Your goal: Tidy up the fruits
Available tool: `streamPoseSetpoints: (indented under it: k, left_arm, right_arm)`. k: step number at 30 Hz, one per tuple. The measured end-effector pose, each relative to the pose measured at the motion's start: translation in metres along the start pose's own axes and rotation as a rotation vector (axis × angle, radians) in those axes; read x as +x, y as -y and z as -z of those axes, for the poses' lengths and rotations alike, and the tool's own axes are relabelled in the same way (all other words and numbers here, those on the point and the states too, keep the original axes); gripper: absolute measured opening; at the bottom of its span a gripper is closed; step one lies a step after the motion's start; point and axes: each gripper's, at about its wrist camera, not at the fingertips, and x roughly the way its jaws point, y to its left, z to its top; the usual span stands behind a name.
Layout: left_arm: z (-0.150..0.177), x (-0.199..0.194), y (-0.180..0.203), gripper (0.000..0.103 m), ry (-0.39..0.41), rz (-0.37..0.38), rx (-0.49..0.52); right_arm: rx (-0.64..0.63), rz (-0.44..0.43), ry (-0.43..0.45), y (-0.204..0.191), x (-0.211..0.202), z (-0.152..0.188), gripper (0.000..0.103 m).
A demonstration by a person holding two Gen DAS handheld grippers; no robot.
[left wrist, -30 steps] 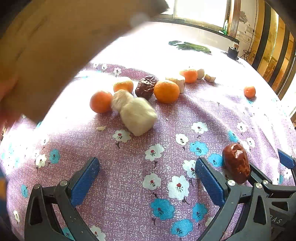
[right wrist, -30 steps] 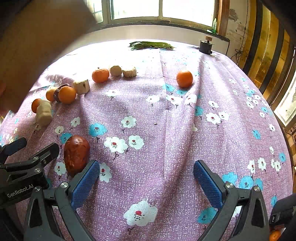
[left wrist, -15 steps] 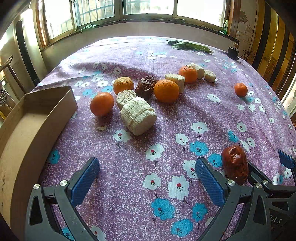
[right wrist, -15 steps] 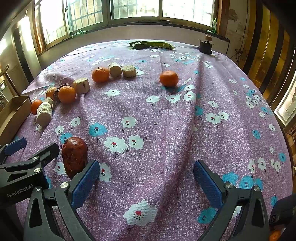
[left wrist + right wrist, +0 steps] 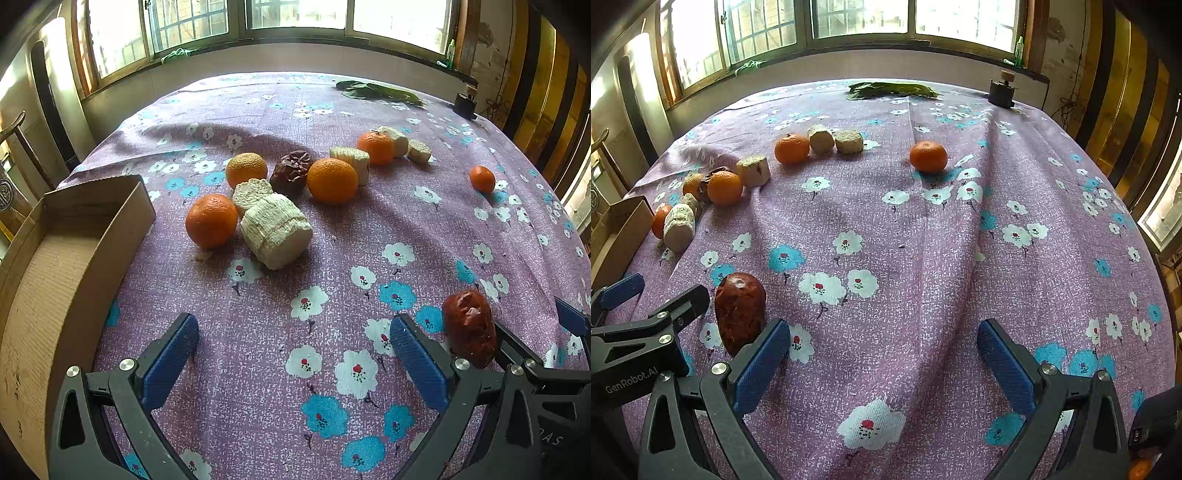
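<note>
Several oranges, pale cut chunks and two dark red dates lie on a purple flowered tablecloth. An orange [image 5: 211,220] sits beside a big pale chunk [image 5: 275,231]; behind them are a second orange [image 5: 332,180] and a wrinkled date [image 5: 291,171]. A lone small orange [image 5: 928,156] lies mid-table. A glossy red date [image 5: 469,326] [image 5: 740,312] rests between the two grippers. My left gripper [image 5: 293,356] is open over bare cloth. My right gripper [image 5: 882,360] is open too, nothing between its fingers.
An empty cardboard box [image 5: 55,266] stands at the table's left edge. Green leaves [image 5: 892,90] and a small dark jar [image 5: 1001,92] sit at the far edge under the windows. A wooden chair [image 5: 14,147] stands left of the table.
The cardboard box, blurred and held high across the left a second ago, now rests on the table's left edge. Both grippers have stayed where they were, open.
</note>
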Motion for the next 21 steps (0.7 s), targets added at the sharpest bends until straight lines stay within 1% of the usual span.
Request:
streamPoseSetpoints:
  k: [21]
  left_arm:
    - [0.0010, -0.0008, 0.0002, 0.103, -0.003, 0.001, 0.006]
  right_arm:
    - [-0.002, 0.000, 0.000, -0.0003, -0.0003, 0.0003, 0.103]
